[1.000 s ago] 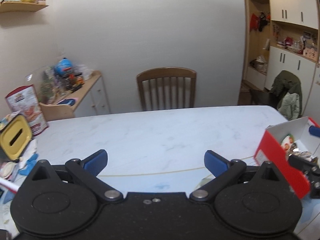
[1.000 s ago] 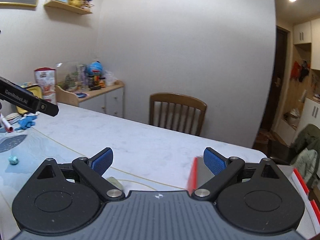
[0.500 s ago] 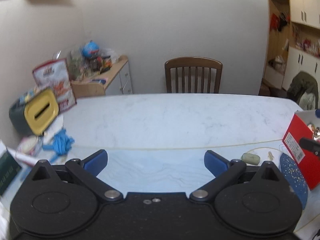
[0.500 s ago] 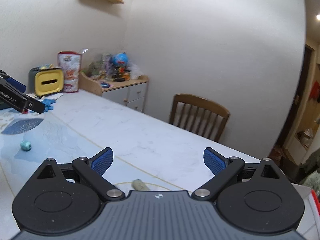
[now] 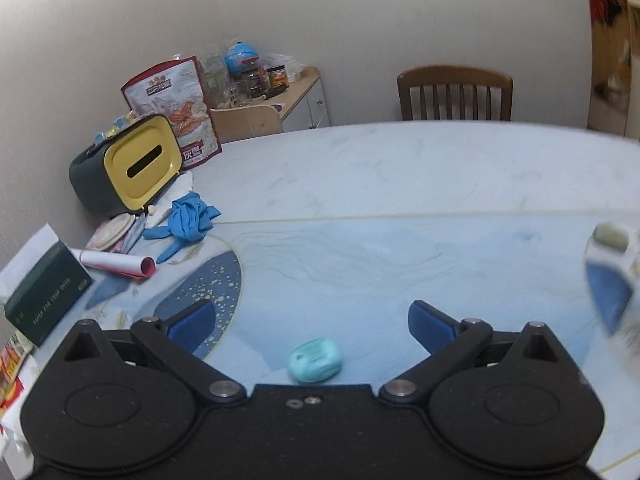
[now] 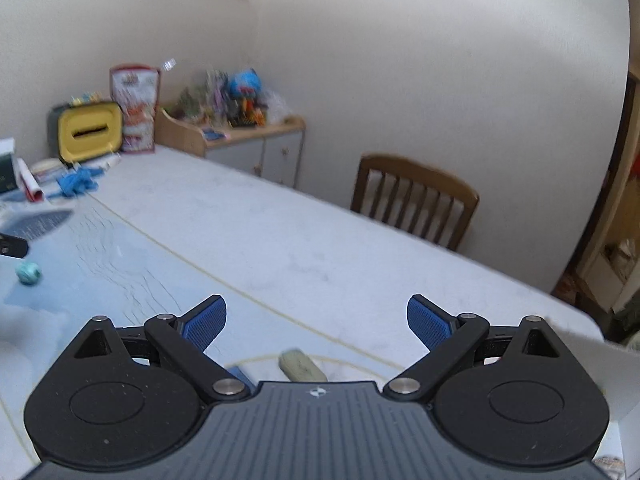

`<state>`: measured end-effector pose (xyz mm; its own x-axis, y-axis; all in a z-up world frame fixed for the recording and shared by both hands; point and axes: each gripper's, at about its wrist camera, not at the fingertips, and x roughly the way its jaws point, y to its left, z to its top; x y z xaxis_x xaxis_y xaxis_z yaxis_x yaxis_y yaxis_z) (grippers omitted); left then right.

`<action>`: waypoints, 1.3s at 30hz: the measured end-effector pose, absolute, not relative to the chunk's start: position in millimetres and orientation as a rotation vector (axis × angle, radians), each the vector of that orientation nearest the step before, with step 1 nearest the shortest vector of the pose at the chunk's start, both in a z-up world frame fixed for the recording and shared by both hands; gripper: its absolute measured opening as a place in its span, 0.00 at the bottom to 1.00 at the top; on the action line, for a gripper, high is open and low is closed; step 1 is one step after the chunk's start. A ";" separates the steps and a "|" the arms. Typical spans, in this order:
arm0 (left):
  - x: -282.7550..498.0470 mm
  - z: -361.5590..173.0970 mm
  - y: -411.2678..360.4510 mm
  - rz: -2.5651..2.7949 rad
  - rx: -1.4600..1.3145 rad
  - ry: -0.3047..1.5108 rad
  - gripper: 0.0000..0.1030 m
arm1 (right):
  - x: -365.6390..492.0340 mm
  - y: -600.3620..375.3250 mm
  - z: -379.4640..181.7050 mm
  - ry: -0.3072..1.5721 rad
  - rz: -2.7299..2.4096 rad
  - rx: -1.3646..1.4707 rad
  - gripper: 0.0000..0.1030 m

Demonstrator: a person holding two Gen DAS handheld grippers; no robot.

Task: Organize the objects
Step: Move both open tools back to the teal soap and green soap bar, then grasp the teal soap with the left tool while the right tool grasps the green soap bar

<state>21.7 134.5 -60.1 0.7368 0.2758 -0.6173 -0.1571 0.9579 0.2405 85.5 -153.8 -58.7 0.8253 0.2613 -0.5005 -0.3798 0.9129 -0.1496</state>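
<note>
Left claw (image 5: 311, 324) spread wide, empty — small turquoise case (image 5: 315, 360) lies on table (image 5: 360, 168) between its fingers, low centre of frame, close to claw body, touching neither pad. Right claw (image 6: 316, 322) also wide, empty — beige oblong object (image 6: 301, 365) on table low centre, between its fingers, near body. Turquoise case also visible at left edge of right view.
</note>
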 end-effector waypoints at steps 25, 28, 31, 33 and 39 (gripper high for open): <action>42.7 -116.0 174.1 0.037 0.003 0.801 0.84 | 127.8 -134.1 -132.4 0.670 0.345 -0.294 0.59; 43.6 -115.9 174.6 0.033 0.002 0.803 0.83 | 129.5 -133.7 -131.2 0.670 0.343 -0.296 0.49; 42.7 -116.0 174.7 0.025 0.003 0.793 0.79 | 129.7 -132.8 -131.1 0.670 0.340 -0.301 0.41; 41.4 -114.7 173.5 0.011 0.009 0.782 0.68 | 128.9 -131.5 -131.5 0.666 0.334 -0.311 0.38; 39.7 -113.3 172.3 0.006 0.009 0.770 0.52 | 127.0 -127.9 -131.8 0.664 0.322 -0.334 0.32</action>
